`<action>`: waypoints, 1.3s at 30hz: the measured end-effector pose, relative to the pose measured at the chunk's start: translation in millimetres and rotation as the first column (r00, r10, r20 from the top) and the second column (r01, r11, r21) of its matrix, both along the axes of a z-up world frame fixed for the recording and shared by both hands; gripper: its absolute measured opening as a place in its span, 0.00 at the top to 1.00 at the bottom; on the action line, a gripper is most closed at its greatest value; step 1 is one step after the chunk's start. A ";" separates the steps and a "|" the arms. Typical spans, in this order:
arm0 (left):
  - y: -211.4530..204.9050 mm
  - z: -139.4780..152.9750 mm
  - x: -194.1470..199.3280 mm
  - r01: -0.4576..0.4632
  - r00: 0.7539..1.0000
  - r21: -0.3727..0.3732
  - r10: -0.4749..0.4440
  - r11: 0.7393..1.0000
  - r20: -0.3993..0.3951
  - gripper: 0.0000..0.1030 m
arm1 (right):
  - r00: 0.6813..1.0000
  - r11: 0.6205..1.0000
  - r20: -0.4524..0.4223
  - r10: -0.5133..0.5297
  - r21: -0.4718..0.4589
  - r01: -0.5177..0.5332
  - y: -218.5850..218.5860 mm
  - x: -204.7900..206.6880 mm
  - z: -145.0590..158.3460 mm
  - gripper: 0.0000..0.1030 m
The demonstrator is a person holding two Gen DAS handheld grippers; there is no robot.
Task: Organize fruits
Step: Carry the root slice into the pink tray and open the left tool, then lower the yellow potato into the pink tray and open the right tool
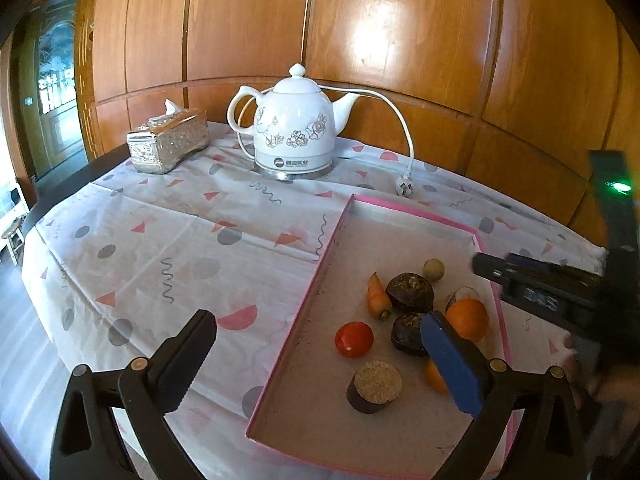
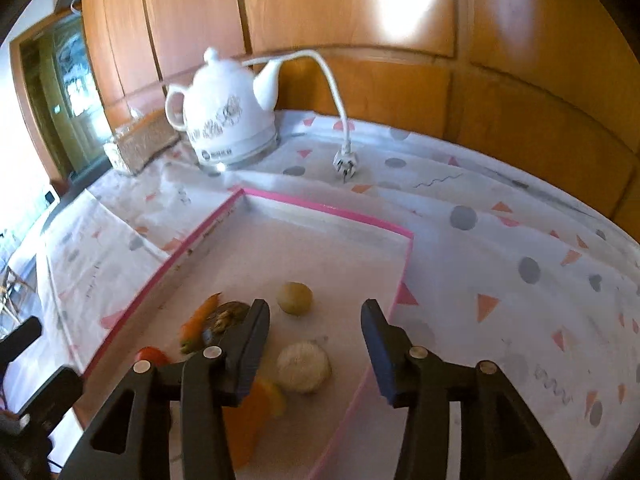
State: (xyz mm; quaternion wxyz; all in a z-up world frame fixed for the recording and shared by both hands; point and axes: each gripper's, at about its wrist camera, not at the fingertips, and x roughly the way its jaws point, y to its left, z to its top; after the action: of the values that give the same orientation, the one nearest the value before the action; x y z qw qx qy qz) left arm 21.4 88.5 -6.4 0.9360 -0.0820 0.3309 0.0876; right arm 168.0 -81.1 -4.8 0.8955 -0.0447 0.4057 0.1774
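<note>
A shallow tray with a pink rim [image 1: 332, 240] [image 2: 320, 206] lies on the patterned tablecloth. It holds a tomato [image 1: 354, 339], a carrot [image 1: 378, 300], two dark round fruits [image 1: 410, 292], an orange [image 1: 467, 318], a greenish ball [image 1: 434, 269] [image 2: 295, 298] and a cut dark piece with a pale face [image 1: 374, 386]. My left gripper [image 1: 316, 332] stands wide open above the tray's near left part, holding nothing. My right gripper [image 2: 314, 312] is open over the tray's right side. A pale round piece [image 2: 304, 366] lies on the tray floor below its gap, untouched.
A white flowered electric kettle [image 1: 294, 128] stands at the back by the wooden wall, its cord and plug [image 1: 404, 188] lying on the cloth. A silver tissue box [image 1: 168, 144] sits at the back left. The table edge curves along the left.
</note>
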 end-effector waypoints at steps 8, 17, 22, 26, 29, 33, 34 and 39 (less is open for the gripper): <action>-8.3 4.6 -13.1 -0.032 0.999 0.024 0.031 0.999 0.016 0.00 | 0.988 0.992 0.096 -0.123 0.005 0.123 -22.3 -65.3 7.2 0.42; -16.3 7.2 -26.3 -0.054 0.998 0.040 0.053 0.998 0.034 0.00 | 0.973 0.984 0.142 -0.179 0.022 0.178 -34.3 -105.5 8.5 0.41; -20.4 11.0 -30.5 -0.044 0.998 0.052 0.041 0.998 0.052 0.00 | 0.976 0.987 0.144 -0.162 0.015 0.162 -29.4 -109.7 7.7 0.41; -21.9 11.6 -31.4 -0.039 0.998 0.050 0.036 0.998 0.053 0.00 | 0.977 0.988 0.147 -0.153 0.011 0.153 -26.0 -112.2 7.8 0.41; -21.3 11.5 -31.2 -0.039 0.998 0.044 0.036 0.998 0.049 0.00 | 0.977 0.988 0.151 -0.151 0.008 0.151 -25.7 -112.4 8.3 0.41; -21.4 11.5 -30.5 -0.038 0.998 0.042 0.036 0.998 0.047 0.00 | 0.977 0.989 0.156 -0.149 0.006 0.150 -24.2 -113.1 8.7 0.41; -21.7 11.5 -30.6 -0.038 0.998 0.042 0.036 0.998 0.046 0.00 | 0.976 0.989 0.157 -0.149 0.008 0.149 -24.2 -113.2 8.8 0.41; -22.5 10.6 -30.3 -0.039 0.998 0.037 0.038 0.999 0.041 0.00 | 0.976 0.988 0.158 -0.151 0.009 0.151 -24.4 -113.3 9.2 0.41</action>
State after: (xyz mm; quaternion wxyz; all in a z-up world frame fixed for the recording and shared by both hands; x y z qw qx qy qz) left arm -8.9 66.0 4.2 0.9421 -0.0723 0.3084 0.1101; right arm 54.7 -105.5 4.4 0.9357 -0.0290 0.3359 0.1040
